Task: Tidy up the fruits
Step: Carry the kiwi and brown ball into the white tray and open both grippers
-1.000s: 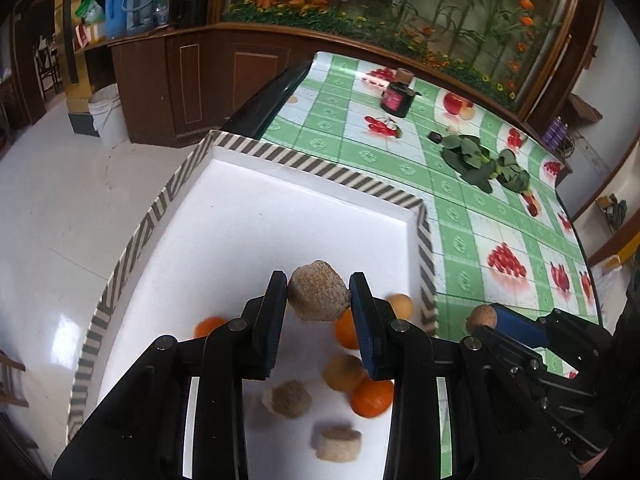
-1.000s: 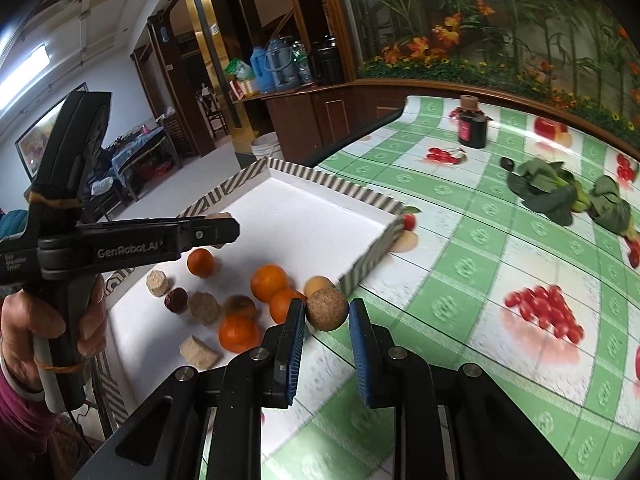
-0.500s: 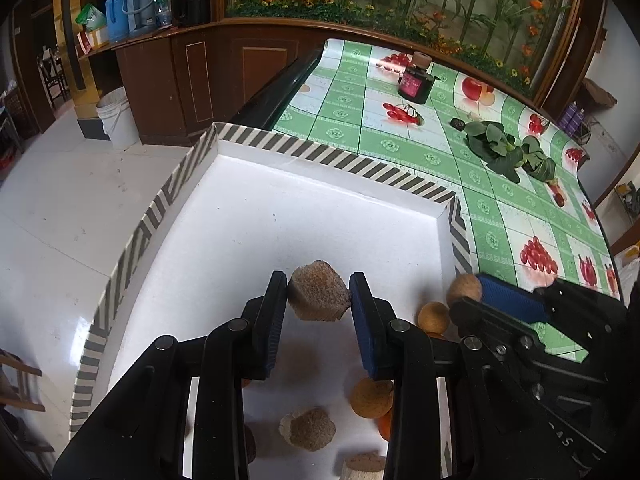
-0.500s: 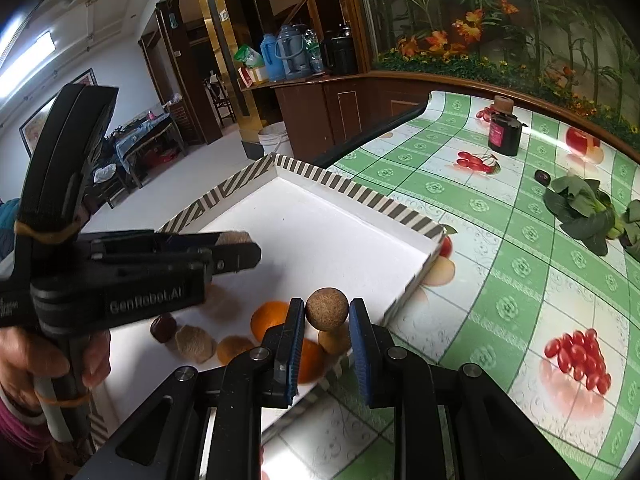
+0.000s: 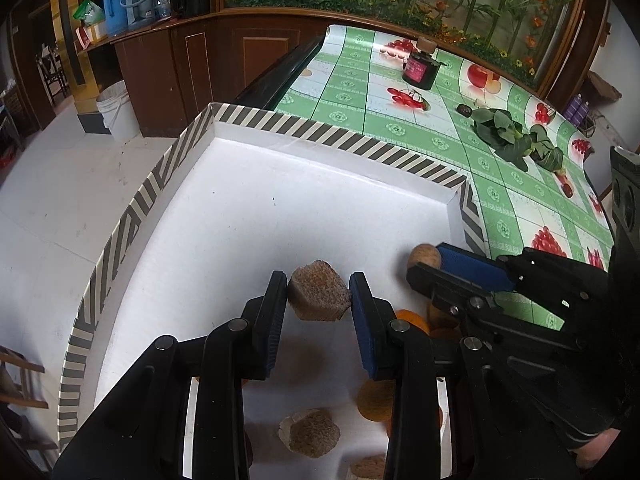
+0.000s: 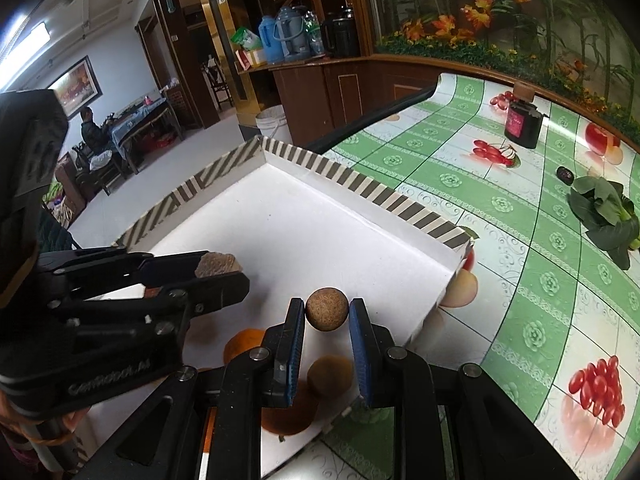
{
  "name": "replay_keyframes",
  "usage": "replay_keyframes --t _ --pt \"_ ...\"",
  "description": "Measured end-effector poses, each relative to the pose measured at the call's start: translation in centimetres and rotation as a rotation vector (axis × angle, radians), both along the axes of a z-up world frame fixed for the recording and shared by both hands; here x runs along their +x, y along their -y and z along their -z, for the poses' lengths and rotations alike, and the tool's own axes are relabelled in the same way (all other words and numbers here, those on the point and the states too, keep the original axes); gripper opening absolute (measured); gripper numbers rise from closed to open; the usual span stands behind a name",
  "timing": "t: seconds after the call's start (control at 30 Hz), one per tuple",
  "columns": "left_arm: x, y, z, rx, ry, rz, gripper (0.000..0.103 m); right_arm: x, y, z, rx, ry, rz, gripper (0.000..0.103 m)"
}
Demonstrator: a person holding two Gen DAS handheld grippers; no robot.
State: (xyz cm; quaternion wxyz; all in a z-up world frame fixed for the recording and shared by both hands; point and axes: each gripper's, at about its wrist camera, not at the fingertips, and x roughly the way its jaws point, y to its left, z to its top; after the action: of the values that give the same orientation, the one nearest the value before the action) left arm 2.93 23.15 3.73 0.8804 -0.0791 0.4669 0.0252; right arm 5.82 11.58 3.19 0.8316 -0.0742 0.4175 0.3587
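Observation:
My left gripper is shut on a rough brown chunky fruit, held above the white floor of the striped-rim tray. My right gripper is shut on a small round brown fruit, hovering over the tray's near right part. In the left wrist view the right gripper reaches in from the right with that round fruit. In the right wrist view the left gripper comes in from the left with the chunky fruit. Oranges and brown fruits lie in the tray below, partly hidden.
The tray sits at the left end of a green checked tablecloth. Leafy greens, a dark jar and a small dark fruit lie farther back. Past the tray's left rim the table ends above the floor and a white bucket.
My right gripper moved left from outside the tray's right wall to over the tray, carrying the round fruit. The left gripper advanced slightly over the tray with its chunky fruit.

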Motion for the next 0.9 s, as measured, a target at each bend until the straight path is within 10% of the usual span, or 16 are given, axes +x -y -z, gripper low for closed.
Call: replay_keyframes --t 0.9 --pt "-0.4 -0.6 0.8 0.033 -0.011 -0.050 0.042 -0.5 -0.4 0.1 0.017 0.016 -0.063 0.031"
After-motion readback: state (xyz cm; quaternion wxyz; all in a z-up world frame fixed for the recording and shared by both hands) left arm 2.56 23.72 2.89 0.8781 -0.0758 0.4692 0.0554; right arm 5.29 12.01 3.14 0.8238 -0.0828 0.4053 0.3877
